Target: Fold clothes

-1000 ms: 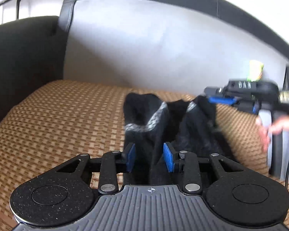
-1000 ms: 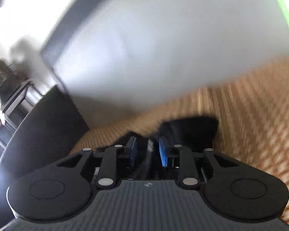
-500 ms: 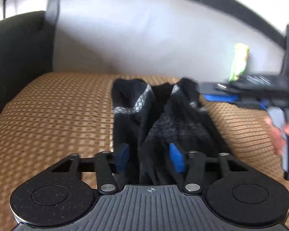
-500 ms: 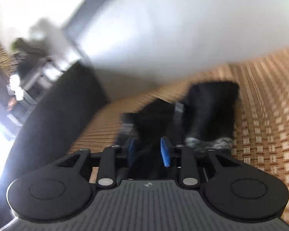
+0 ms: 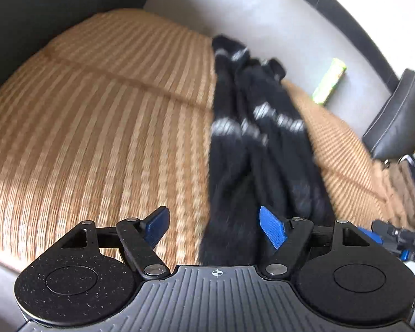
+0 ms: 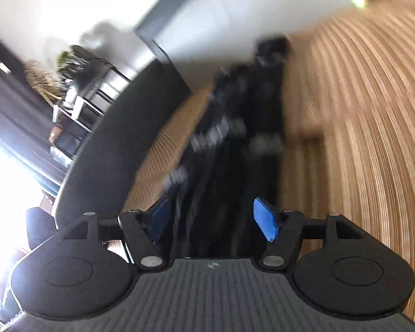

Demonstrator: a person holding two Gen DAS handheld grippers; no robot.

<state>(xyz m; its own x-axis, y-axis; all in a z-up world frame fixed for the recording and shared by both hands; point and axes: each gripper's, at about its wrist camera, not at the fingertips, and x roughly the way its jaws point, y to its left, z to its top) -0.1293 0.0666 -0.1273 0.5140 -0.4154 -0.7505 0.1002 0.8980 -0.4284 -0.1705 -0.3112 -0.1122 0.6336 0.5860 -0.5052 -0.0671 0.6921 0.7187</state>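
Note:
A long black garment (image 5: 262,144) with grey-white bands lies stretched out on the woven tan mat (image 5: 110,127) of a sofa seat. Its near end runs under my left gripper (image 5: 215,225), which is open, the blue pads (image 5: 272,227) wide apart and holding nothing. In the right wrist view the same garment (image 6: 235,144) is blurred and runs away from my right gripper (image 6: 211,218), also open with the cloth loose between its fingers. The right gripper (image 5: 395,238) also shows at the lower right of the left wrist view.
A grey sofa back (image 5: 262,13) rises behind the mat, with dark armrests at the left (image 5: 27,13) and right (image 5: 395,119). A green packet (image 5: 329,84) leans on the back. A shelf with plants (image 6: 77,83) stands beyond the sofa.
Both grippers were shut on the black garment and have opened and let it go. The garment now lies long and flat on the mat, and both views have pulled back from it.

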